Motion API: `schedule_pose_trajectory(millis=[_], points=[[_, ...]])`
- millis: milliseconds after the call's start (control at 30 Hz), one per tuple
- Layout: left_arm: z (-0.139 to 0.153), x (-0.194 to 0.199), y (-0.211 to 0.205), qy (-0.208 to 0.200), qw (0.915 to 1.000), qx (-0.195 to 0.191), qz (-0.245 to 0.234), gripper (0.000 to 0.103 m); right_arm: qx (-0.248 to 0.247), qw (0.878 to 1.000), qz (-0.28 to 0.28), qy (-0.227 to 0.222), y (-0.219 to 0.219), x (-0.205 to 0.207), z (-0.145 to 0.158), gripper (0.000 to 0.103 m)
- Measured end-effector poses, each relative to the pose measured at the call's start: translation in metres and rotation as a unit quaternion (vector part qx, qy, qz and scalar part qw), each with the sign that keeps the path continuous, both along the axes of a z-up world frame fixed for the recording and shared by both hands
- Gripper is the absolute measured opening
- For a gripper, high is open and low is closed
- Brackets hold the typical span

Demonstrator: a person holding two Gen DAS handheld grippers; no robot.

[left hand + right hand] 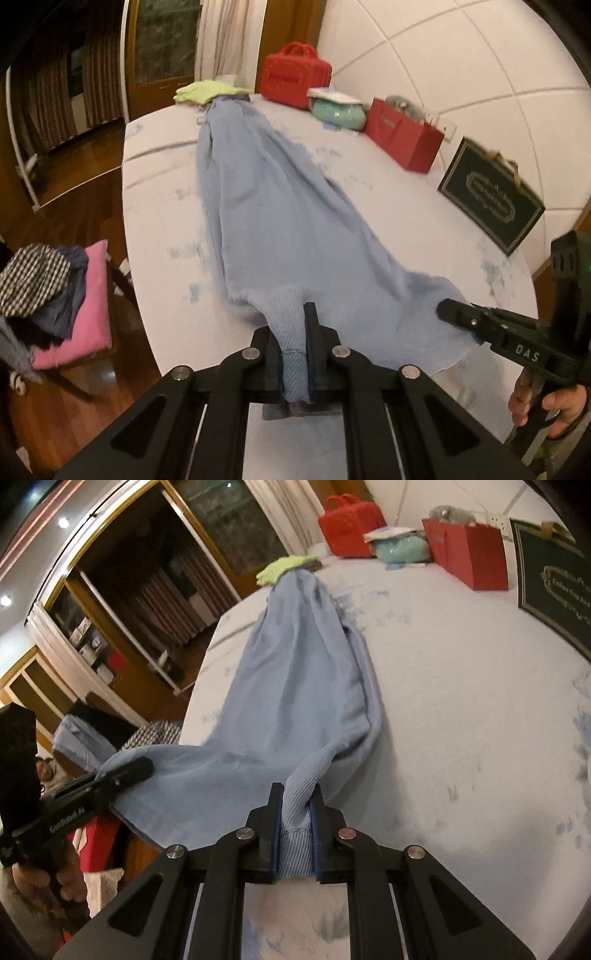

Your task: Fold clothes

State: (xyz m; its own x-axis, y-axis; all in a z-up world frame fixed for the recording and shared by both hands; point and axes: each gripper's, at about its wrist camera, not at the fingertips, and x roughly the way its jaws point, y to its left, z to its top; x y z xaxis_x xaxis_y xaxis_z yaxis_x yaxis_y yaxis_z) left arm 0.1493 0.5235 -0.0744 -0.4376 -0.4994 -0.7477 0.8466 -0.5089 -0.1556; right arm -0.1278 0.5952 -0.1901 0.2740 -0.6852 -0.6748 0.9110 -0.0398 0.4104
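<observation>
Left tongs (295, 354) and right tongs (297, 830) are each clenched on a ribbed corner of the pale blue garment (266, 206), raised at the near edge of the desk (155, 206). The rest trails toward the far edge, reaching the green folded cloth (201, 92). Judged early: no fold made yet, all folding remains.

Bare table (155, 206) left of garment (266, 206); bags (404, 138) crowd wall side.

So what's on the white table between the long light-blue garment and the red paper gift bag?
Nothing: bare white tabletop separates the light-blue garment from the red paper gift bag, clearest in the left wrist view.
</observation>
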Motion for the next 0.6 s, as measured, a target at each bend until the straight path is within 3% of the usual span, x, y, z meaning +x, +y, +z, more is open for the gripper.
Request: schedule_pose_trajectory(millis=[233,433,600], points=[[0.014,0.005,-0.065,0.022,0.9981,-0.003,-0.058,0.007,-0.039,0.997,-0.061,0.013,-0.051,0.024,0.028,0.012],[0.020,0.013,-0.130,0.031,0.9930,0.016,-0.113,0.007,-0.041,0.991,-0.129,0.016,-0.092,0.039,0.041,0.012],[0.022,0.003,-0.176,0.042,0.9900,0.030,-0.132,0.007,-0.039,0.987,-0.156,0.021,-0.126,0.040,0.050,0.012]])
